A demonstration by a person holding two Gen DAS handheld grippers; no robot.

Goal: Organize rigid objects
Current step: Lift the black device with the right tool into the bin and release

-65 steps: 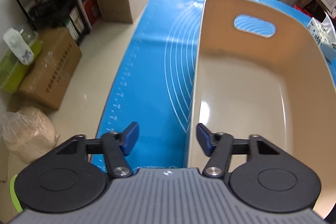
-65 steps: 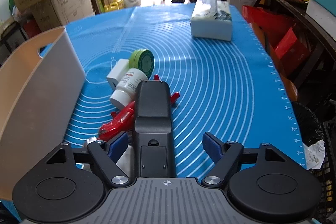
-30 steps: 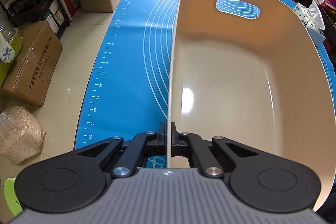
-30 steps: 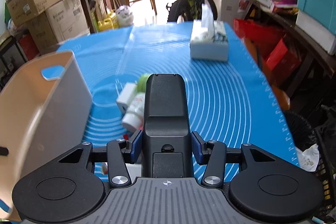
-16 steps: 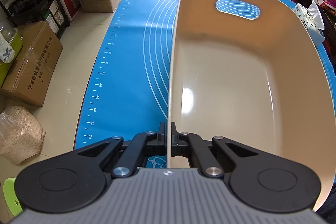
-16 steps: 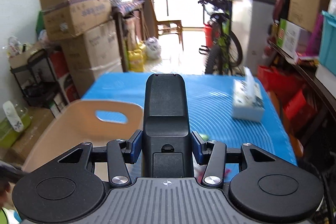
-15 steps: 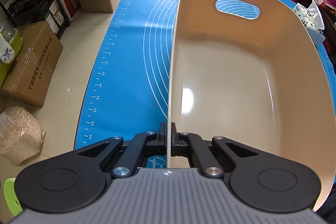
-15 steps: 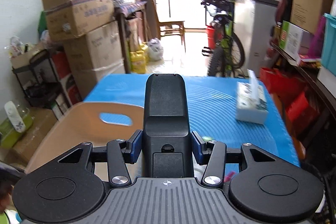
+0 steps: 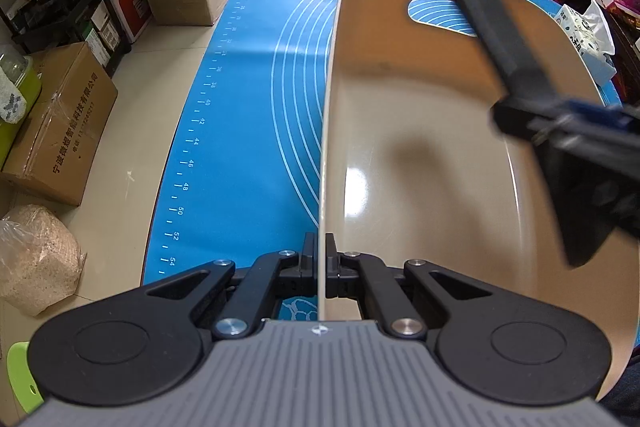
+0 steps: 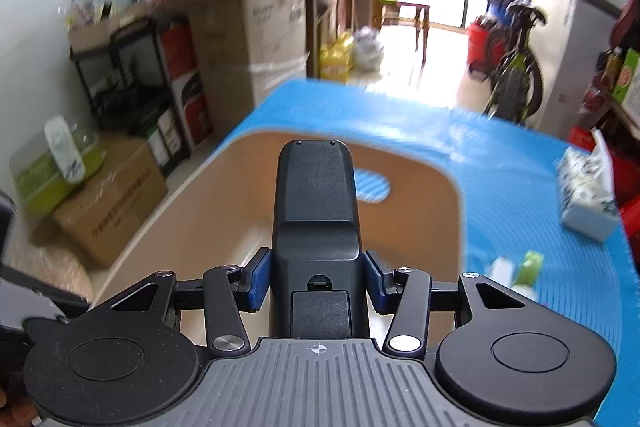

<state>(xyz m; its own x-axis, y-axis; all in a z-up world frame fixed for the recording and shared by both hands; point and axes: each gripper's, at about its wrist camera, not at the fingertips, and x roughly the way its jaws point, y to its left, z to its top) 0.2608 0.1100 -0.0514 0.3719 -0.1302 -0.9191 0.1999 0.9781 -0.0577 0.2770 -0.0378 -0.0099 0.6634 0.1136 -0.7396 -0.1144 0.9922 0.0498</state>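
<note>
The left gripper [image 9: 323, 269] is clamped on the near rim of the beige bin [image 9: 420, 155], its fingers [image 9: 309, 263] pressed together with only the thin wall between them. The bin is seen resting on the blue mat [image 9: 256, 99] that covers the desk, stretching ahead of those fingers. The right gripper [image 10: 318, 285] is closed on a black remote-like device [image 10: 316, 223], the blue pads gripping both its sides, and the device is held above the open bin, whose handle cut-out [image 10: 370, 189] lies ahead of the tip. A tissue box [image 10: 586, 197] and small blurred items are seen to the right of these fingers.
</note>
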